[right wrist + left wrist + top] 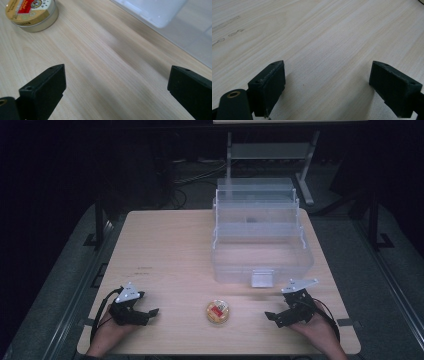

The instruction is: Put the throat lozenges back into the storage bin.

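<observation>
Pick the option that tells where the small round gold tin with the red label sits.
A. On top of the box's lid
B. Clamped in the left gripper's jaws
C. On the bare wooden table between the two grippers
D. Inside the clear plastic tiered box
C: the small round gold tin with the red label lies on the wooden table, between the left gripper and the right gripper, in front of the clear plastic tiered box.

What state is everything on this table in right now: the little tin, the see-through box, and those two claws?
Round tin: lid on, lying flat on the table, untouched.
Clear plastic box: tiers fanned open, standing at the far side of the table.
Left claw: open, holding nothing, low over bare wood.
Right claw: open, holding nothing, pointed toward the tin.
</observation>
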Motion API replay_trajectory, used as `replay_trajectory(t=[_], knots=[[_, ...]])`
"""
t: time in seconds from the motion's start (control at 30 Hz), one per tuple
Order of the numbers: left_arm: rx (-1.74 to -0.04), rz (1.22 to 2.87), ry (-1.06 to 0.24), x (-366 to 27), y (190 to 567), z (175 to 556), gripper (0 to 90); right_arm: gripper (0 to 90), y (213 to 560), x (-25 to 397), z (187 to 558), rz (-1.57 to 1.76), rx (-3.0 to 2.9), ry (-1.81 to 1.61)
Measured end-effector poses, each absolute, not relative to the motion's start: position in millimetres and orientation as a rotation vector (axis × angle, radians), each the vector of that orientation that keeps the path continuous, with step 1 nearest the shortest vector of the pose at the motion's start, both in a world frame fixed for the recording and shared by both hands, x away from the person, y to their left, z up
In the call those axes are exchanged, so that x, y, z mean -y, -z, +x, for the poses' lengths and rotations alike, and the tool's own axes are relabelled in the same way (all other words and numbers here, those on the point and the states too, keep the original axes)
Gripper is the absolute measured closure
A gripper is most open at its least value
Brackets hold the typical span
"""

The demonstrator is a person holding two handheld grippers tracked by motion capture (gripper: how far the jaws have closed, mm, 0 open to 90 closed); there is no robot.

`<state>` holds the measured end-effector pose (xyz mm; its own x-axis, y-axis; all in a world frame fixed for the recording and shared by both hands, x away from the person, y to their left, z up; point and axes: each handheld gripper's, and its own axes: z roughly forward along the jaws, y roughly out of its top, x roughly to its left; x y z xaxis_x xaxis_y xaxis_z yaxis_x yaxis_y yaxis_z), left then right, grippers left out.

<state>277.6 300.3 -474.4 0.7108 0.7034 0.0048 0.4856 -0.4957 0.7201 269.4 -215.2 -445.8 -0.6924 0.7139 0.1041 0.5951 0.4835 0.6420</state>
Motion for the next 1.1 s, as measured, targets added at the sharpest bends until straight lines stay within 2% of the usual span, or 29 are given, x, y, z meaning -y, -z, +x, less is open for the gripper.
replay_trajectory(t=[0.2, 1.1], knots=[[-0.900, 2.194, -0.388, -300.3, 474.4, 277.6, 12.5, 4.7, 438.2, 211.9, 268.3, 1.107, -2.543, -1.042], [-0.900, 2.191, -0.390, -300.2, 474.5, 277.6, 12.5, 6.2, 420.7, 179.6, 279.0, 1.010, -2.607, -1.049]])
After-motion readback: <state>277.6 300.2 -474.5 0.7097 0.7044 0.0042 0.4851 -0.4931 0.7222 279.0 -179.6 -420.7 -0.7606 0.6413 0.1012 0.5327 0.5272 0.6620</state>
